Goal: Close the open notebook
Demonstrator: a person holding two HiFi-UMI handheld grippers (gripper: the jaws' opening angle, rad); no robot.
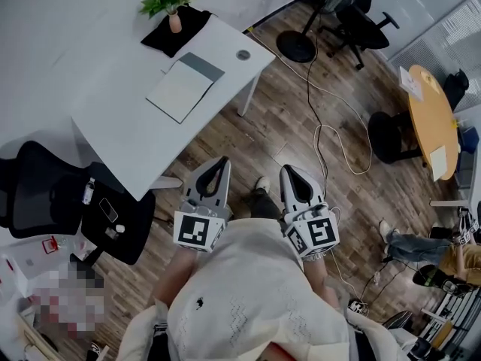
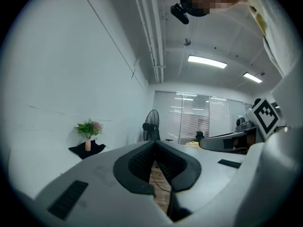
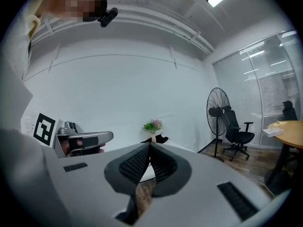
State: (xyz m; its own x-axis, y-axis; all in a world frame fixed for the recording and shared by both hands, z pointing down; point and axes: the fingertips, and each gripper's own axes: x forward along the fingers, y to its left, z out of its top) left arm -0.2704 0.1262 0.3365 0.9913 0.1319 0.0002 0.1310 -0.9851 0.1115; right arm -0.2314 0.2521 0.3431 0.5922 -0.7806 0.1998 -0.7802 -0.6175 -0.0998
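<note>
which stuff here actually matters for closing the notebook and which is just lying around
For the job:
- pale notebook with a grey-green strip, on the white table
- left hand-held gripper and right hand-held gripper, both shut and empty, short of the table

Just lying about:
- pink vase of flowers on a black cloth
- black standing fan
- round wooden table

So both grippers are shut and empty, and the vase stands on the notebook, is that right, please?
Not quite: the head view shows the vase on the black cloth, apart from the notebook. The left gripper and right gripper are indeed shut and empty.
</note>
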